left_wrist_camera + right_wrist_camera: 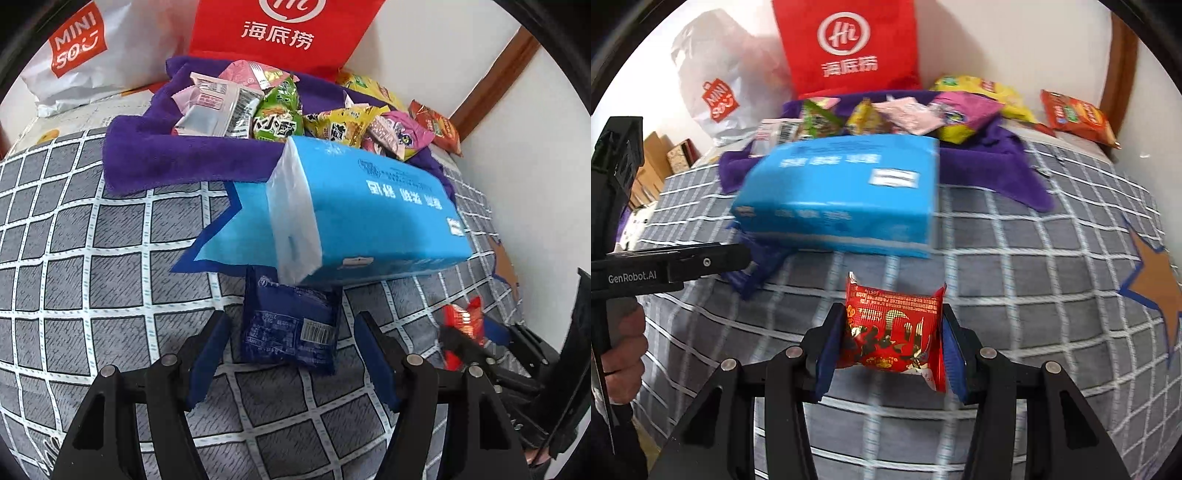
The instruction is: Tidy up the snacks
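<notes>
We've got a grey checked bed (pixel 92 229): purple towel (pixel 155 155) toward the far edge, blue tissue pack (pixel 369 218) just in front, dark blue packet (pixel 288 325) nearer us.

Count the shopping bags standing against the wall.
2: a red bag upright behind the purple towel, and a white bag to its left. Others may stand out of view.
</notes>
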`<state>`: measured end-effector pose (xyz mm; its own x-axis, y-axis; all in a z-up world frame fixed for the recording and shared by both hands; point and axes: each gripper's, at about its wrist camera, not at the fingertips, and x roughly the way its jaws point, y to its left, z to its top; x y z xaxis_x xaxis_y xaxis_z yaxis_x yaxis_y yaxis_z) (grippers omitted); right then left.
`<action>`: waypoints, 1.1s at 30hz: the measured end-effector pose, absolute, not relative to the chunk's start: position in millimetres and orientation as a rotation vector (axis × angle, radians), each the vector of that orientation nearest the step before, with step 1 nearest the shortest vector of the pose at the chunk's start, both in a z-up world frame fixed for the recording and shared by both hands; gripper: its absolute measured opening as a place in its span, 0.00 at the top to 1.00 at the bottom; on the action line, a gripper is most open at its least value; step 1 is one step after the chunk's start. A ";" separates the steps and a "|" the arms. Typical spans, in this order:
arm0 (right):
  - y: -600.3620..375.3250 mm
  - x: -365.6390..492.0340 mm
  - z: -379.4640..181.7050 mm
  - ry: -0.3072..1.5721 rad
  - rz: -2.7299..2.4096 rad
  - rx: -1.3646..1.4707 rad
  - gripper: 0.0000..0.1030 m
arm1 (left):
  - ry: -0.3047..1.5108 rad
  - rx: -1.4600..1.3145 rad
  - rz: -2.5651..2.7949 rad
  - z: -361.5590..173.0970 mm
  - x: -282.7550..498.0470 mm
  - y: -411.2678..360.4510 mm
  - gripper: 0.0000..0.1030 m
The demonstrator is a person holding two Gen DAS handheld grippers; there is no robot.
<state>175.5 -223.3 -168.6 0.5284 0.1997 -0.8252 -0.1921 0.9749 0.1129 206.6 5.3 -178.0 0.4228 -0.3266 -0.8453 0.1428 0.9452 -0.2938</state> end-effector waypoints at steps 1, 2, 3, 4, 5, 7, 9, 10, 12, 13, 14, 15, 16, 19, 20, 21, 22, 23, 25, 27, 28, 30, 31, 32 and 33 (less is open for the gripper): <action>-228.3 174.8 -170.1 0.988 0.230 0.014 0.52 | 1.089 -0.172 -0.292 -178.0 206.0 2.1 0.32; -232.6 174.4 -171.7 0.990 0.230 0.018 0.52 | 1.085 -0.158 -0.291 -178.0 205.6 -0.8 0.30; -235.8 173.8 -173.5 0.994 0.230 0.021 0.52 | 1.081 -0.134 -0.287 -178.2 204.6 -4.8 0.29; -238.5 173.6 -175.7 0.999 0.230 0.025 0.52 | 1.077 -0.102 -0.282 -178.9 204.0 -8.6 0.28; -240.5 173.2 -177.8 1.001 0.230 0.030 0.52 | 1.070 -0.073 -0.276 -179.3 202.9 -13.1 0.27; -243.1 173.8 -182.6 1.004 0.235 0.042 0.52 | 1.053 -0.012 -0.255 -181.2 200.4 -21.0 0.26; -243.2 171.8 -184.1 0.994 0.240 0.043 0.52 | 1.041 0.024 -0.237 -182.3 198.1 -25.1 0.26; -243.1 171.3 -184.6 0.988 0.242 0.041 0.52 | 1.034 0.045 -0.228 -182.7 196.8 -28.0 0.26; -243.3 171.8 -186.6 0.980 0.243 0.047 0.52 | 1.022 0.083 -0.209 -183.5 194.7 -33.3 0.28; -244.1 171.6 -187.2 0.971 0.242 0.054 0.52 | 1.017 0.093 -0.205 -183.3 193.8 -34.2 0.29; -244.5 170.5 -187.5 0.966 0.242 0.059 0.51 | 1.012 0.103 -0.201 -183.1 193.4 -35.4 0.33; -245.1 169.7 -187.9 0.959 0.244 0.062 0.51 | 1.007 0.107 -0.200 -182.7 192.5 -36.4 0.36; -245.0 169.3 -188.0 0.953 0.244 0.062 0.51 | 1.002 0.106 -0.201 -182.3 192.2 -36.7 0.38; -242.4 166.1 -189.3 0.929 0.241 0.038 0.51 | 0.985 0.104 -0.192 -181.6 190.8 -36.4 0.48; -240.5 165.2 -190.0 0.921 0.238 0.024 0.51 | 0.979 0.108 -0.192 -181.9 190.3 -36.7 0.50; -238.9 164.0 -190.8 0.911 0.236 0.011 0.51 | 0.970 0.114 -0.191 -181.8 188.6 -37.5 0.54; -238.1 163.5 -191.4 0.903 0.234 0.002 0.51 | 0.961 0.116 -0.194 -181.7 186.5 -38.4 0.56; -237.8 162.9 -191.9 0.895 0.233 -0.005 0.50 | 0.952 0.116 -0.197 -181.7 184.4 -39.9 0.61; -237.7 161.9 -192.5 0.887 0.231 -0.008 0.50 | 0.928 0.123 -0.198 -182.7 180.9 -41.3 0.63; -238.8 162.4 -192.4 0.887 0.233 -0.003 0.50 | 0.902 0.124 -0.197 -184.1 177.4 -41.5 0.64; -238.7 162.5 -192.4 0.886 0.233 -0.003 0.50 | 0.887 0.122 -0.196 -184.7 175.3 -41.0 0.64; -238.7 162.6 -192.4 0.886 0.229 -0.010 0.50 | 0.871 0.115 -0.197 -185.5 173.1 -39.5 0.64; -238.5 162.4 -192.5 0.885 0.228 -0.012 0.50 | 0.873 0.105 -0.198 -185.1 174.3 -38.7 0.64; -238.5 162.3 -192.5 0.885 0.227 -0.013 0.50 | 0.873 0.097 -0.199 -184.9 174.7 -37.6 0.64; -239.2 162.5 -192.4 0.885 0.229 -0.010 0.50 | 0.873 0.094 -0.200 -184.9 174.7 -37.5 0.64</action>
<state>162.5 -239.2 -192.4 0.6104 0.1940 -0.7680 -0.2021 0.9756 0.0858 174.7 -37.5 -184.9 0.6258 -0.1353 -0.7682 0.2122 0.9772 0.0007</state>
